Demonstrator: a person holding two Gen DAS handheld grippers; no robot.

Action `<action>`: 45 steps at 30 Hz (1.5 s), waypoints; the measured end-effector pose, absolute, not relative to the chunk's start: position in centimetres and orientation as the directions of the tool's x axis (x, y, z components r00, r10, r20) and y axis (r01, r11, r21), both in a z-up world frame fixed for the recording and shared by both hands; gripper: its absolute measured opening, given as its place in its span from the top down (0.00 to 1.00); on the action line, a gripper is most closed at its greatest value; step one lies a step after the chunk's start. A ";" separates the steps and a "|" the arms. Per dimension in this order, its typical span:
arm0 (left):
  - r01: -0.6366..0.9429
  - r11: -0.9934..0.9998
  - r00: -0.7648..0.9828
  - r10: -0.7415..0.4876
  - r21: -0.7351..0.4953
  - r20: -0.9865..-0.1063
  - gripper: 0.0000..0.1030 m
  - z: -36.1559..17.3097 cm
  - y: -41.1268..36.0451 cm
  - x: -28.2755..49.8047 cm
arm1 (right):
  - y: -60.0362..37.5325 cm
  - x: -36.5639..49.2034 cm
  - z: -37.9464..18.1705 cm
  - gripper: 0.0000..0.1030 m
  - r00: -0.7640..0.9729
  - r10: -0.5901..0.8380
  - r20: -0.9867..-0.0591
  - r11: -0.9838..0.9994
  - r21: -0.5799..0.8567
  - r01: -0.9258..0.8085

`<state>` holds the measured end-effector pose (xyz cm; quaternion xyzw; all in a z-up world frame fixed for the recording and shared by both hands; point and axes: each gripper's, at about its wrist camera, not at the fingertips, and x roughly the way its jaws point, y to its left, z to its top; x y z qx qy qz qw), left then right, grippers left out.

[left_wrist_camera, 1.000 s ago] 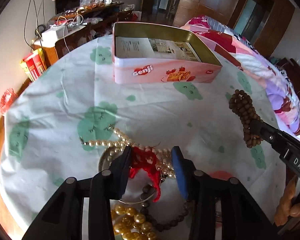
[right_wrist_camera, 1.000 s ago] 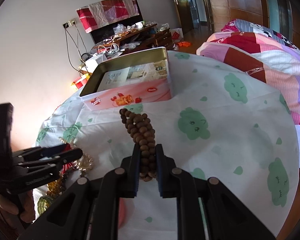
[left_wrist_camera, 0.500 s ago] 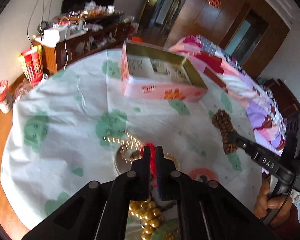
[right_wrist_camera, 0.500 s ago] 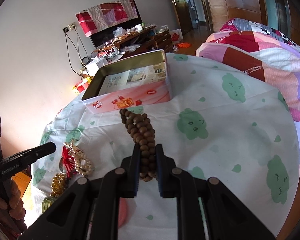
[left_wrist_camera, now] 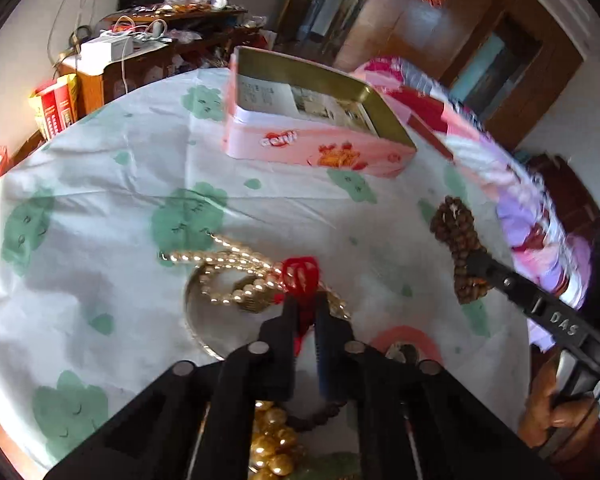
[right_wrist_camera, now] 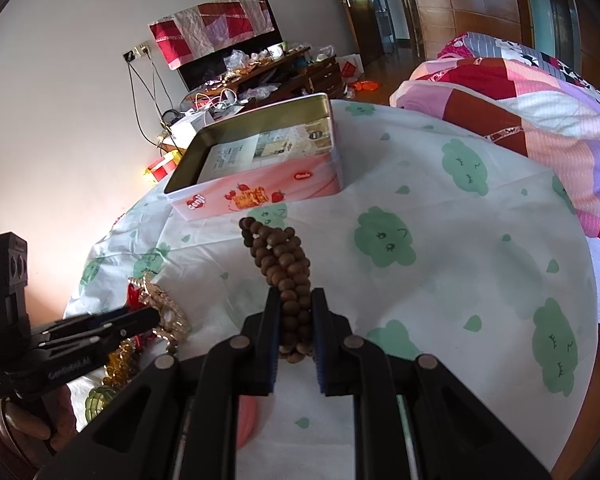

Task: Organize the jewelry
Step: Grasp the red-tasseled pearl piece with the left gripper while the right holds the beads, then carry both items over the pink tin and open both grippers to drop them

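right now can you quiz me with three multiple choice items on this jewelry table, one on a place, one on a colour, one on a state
1. Where does the open pink rectangular tin stand?
A. on the far side of the cloth-covered table
B. on the bed
C. on the floor

2. What colour is the knotted cord ornament in the left tool?
A. blue
B. red
C. white

3. What state is the right tool in?
A. wide open and empty
B. shut on a pearl strand
C. shut on the brown wooden bead string

Answers: 1 A, the tin sits on the cloth beyond the jewelry. 2 B, red cord shows between the closed fingers. 3 C, both fingers press the brown beads.
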<state>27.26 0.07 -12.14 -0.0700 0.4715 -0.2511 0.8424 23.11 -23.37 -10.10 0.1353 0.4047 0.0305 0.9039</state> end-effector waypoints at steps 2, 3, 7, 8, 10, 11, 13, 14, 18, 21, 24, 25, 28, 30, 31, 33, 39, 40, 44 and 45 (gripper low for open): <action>0.364 0.866 0.459 -0.486 -0.342 -0.743 0.95 -11.6 0.8 26.8 | -23.5 23.1 -10.1 0.83 0.670 0.163 -0.724 0.960 0.272 0.060; 0.367 0.859 0.464 -0.501 -0.356 -0.730 0.95 -11.4 1.3 26.7 | -23.6 23.1 -10.1 0.83 0.671 0.162 -0.723 0.960 0.274 0.064; 0.376 0.826 0.494 -0.562 -0.419 -0.663 0.95 -9.8 2.9 26.1 | -23.8 23.1 -10.0 0.83 0.672 0.168 -0.721 0.953 0.293 0.076; 0.384 0.809 0.503 -0.587 -0.444 -0.634 0.95 -9.1 3.4 26.0 | -23.8 23.1 -10.0 0.83 0.674 0.174 -0.718 0.950 0.302 0.077; 0.397 0.794 0.525 -0.607 -0.460 -0.596 0.95 -8.0 3.9 25.9 | -23.8 22.9 -9.7 0.83 0.680 0.186 -0.709 0.947 0.313 0.067; 0.405 0.791 0.538 -0.611 -0.458 -0.581 0.95 -7.3 4.0 25.8 | -23.7 22.7 -9.4 0.83 0.688 0.188 -0.701 0.948 0.313 0.060; 0.415 0.789 0.546 -0.614 -0.453 -0.570 0.95 -6.5 3.8 26.2 | -23.4 22.5 -8.9 0.83 0.700 0.192 -0.688 0.949 0.312 0.046; 0.421 0.787 0.548 -0.617 -0.451 -0.565 0.95 -6.2 3.5 26.3 | -23.4 22.5 -8.6 0.83 0.703 0.198 -0.683 0.948 0.316 0.040; 0.443 0.770 0.533 -0.638 -0.459 -0.555 0.95 -5.9 2.5 26.5 | -23.4 22.6 -8.1 0.83 0.711 0.218 -0.669 0.940 0.340 0.032; 0.461 0.753 0.516 -0.658 -0.469 -0.548 0.95 -5.6 1.6 27.1 | -23.8 23.0 -8.0 0.83 0.712 0.233 -0.663 0.932 0.361 0.032; 0.475 0.757 0.520 -0.652 -0.448 -0.551 0.95 -4.8 0.7 28.1 | -24.2 23.4 -7.5 0.83 0.715 0.236 -0.658 0.928 0.371 0.035; 0.481 0.754 0.518 -0.656 -0.447 -0.549 0.95 -4.6 0.4 28.5 | -24.3 23.7 -7.2 0.83 0.720 0.229 -0.656 0.930 0.367 0.038; 0.502 0.748 0.523 -0.663 -0.434 -0.535 0.95 -3.9 -0.7 30.0 | -24.7 25.1 -6.2 0.83 0.735 0.225 -0.640 0.929 0.368 0.037; 0.513 0.747 0.532 -0.663 -0.421 -0.527 0.95 -3.4 -1.4 31.4 | -24.9 26.1 -5.8 0.83 0.743 0.237 -0.626 0.922 0.385 0.030; 0.515 0.749 0.536 -0.660 -0.417 -0.526 0.95 -3.3 -1.7 32.1 | -25.1 26.9 -5.5 0.83 0.748 0.242 -0.617 0.919 0.394 0.028; 0.520 0.752 0.543 -0.658 -0.406 -0.522 0.95 -3.2 -2.4 33.9 | -25.3 28.8 -5.2 0.83 0.757 0.254 -0.602 0.911 0.411 0.022; 0.519 0.766 0.547 -0.639 -0.379 -0.540 0.95 -4.4 -4.3 38.9 | -25.4 34.3 -6.2 0.83 0.756 0.260 -0.601 0.896 0.442 0.044; 0.519 0.768 0.547 -0.636 -0.375 -0.544 0.95 -4.7 -4.7 39.7 | -25.4 35.2 -6.5 0.83 0.754 0.262 -0.603 0.894 0.445 0.046; 0.503 0.790 0.544 -0.604 -0.351 -0.582 0.95 -6.5 -5.9 42.6 | -25.3 38.4 -8.3 0.83 0.740 0.250 -0.625 0.898 0.436 0.065; 0.499 0.790 0.534 -0.604 -0.356 -0.592 0.95 -7.2 -6.1 43.3 | -25.1 39.3 -9.0 0.83 0.732 0.245 -0.636 0.899 0.431 0.074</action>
